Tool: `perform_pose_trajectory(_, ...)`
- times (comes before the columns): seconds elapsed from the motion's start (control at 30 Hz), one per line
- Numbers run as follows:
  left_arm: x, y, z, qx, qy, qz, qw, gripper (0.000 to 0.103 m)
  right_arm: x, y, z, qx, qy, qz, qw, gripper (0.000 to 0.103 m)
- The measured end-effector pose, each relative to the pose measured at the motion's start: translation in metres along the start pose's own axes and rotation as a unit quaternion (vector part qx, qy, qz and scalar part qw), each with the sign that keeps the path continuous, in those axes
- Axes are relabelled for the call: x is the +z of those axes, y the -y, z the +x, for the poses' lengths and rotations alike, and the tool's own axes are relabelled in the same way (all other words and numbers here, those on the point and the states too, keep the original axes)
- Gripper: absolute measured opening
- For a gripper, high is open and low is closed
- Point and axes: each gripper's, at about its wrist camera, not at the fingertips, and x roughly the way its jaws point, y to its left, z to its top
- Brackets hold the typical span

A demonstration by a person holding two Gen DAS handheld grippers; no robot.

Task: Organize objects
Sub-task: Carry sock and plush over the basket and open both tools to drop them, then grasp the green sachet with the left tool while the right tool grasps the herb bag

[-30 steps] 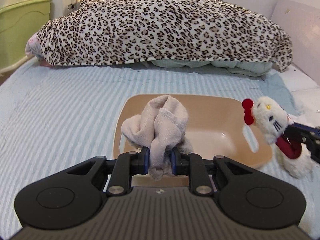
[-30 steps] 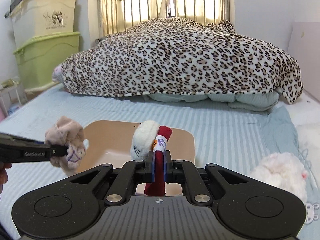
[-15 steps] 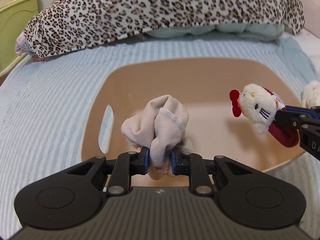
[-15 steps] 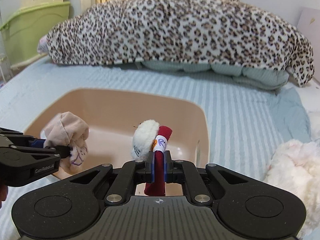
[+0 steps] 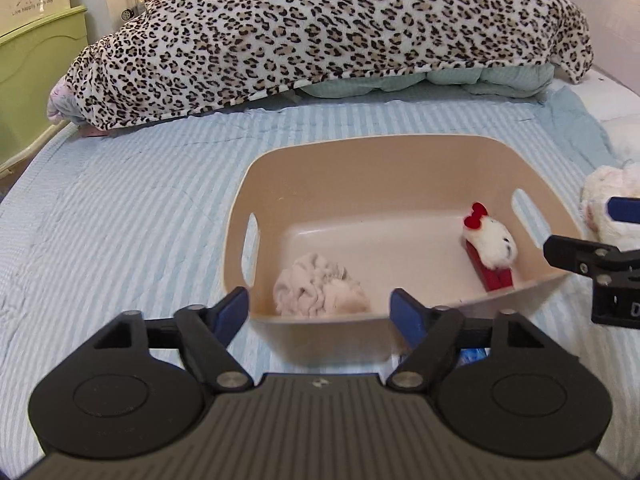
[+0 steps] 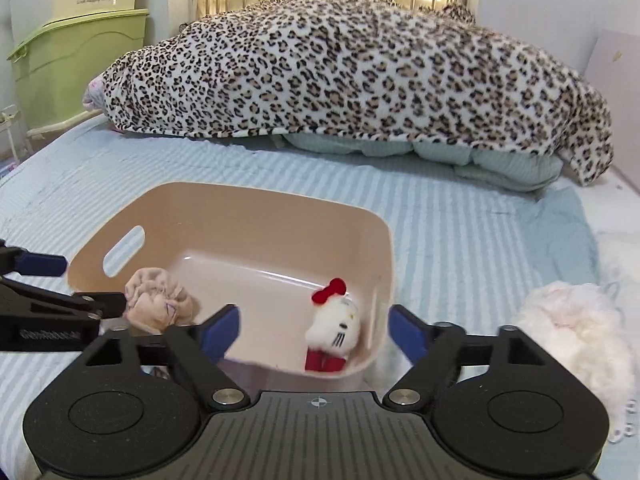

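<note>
Left gripper [image 5: 320, 308] — fingers spread wide, nothing between them, poised at the near rim of the beige bin [image 5: 380, 152]. Right gripper [image 6: 314, 330] — likewise spread and empty, over the bin's near right corner. Beige cloth toy [image 5: 320, 290] lies on the bin floor, near-left; white cat plush [image 5: 492, 246] with red bow leans against the right wall. Fluffy white plush [image 6: 576, 332] sits outside on the striped sheet [image 5: 120, 208].
</note>
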Motion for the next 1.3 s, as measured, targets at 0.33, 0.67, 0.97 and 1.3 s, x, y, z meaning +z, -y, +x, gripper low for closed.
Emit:
perform_pose_trajectory(0.33, -0.047, -0.006, -0.023, -0.008, -0.028, 0.0, 0.9996, 0.086, -0.043, 0.01, -0.033, -0.017, -0.036, 0.021, 0.999, 0.103)
perform_pose_trajectory(0.67, -0.088, -0.019, 0.005, 0.009, -0.064, 0.004, 0.9979, 0.086, -0.089, 0.008, -0.023, -0.02, -0.104, 0.041, 0.994, 0.103)
perform_pose_trajectory(0.97, -0.1, -0.023, 0.032, 0.003, -0.062, 0.004, 0.998, 0.086, -0.118, 0.003, 0.006, -0.017, -0.154, 0.052, 0.986, 0.103)
perform_pose_trajectory(1.3, -0.097, -0.024, 0.055, -0.005, -0.051, -0.013, 0.9986, 0.086, -0.132, 0.01, 0.029, 0.005, -0.162, 0.09, 0.983, 0.091)
